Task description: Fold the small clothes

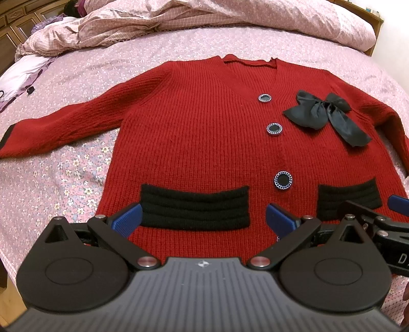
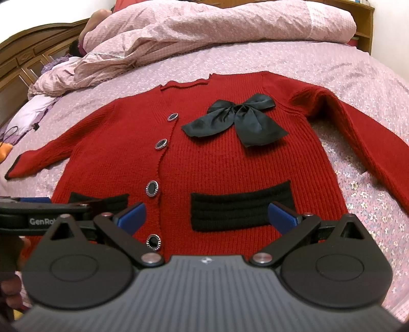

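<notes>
A small red knitted cardigan lies flat and face up on the bed, sleeves spread to both sides. It has dark round buttons, a black satin bow on the chest and two black pocket bands. My left gripper hovers open above the left pocket band, holding nothing. My right gripper is open too, above the hem between the button line and the right pocket band. Each gripper shows at the edge of the other's view.
The bed has a pink flowered sheet. A crumpled pink quilt lies heaped along the far side. A pillow and small dark items sit at far left by the wooden headboard. A hand shows at lower left.
</notes>
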{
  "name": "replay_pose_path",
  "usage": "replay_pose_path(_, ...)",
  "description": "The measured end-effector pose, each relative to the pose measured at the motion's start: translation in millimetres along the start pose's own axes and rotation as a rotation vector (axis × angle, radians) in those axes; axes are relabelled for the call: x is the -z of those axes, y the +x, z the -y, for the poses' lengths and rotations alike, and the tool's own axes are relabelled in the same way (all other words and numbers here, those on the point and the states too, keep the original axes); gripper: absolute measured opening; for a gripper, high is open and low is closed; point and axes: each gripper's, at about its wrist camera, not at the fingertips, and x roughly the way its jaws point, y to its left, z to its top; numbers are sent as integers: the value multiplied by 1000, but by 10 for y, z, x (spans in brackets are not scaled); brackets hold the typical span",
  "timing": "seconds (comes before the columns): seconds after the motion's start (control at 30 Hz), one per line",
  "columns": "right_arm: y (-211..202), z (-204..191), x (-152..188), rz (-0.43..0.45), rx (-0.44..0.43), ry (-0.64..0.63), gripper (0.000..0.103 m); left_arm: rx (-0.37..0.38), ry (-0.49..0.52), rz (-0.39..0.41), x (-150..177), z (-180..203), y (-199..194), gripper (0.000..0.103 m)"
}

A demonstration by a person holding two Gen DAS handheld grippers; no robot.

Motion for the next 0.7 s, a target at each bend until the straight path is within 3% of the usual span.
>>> replay_pose_path(0.43,4,161,-67,-6,-14,52,103,3,-10,-42,-126,-9,113,103)
replay_pose_path(0.7,-40,571,-205,37,45,122,103,17,36,-56,-371,95,267,103)
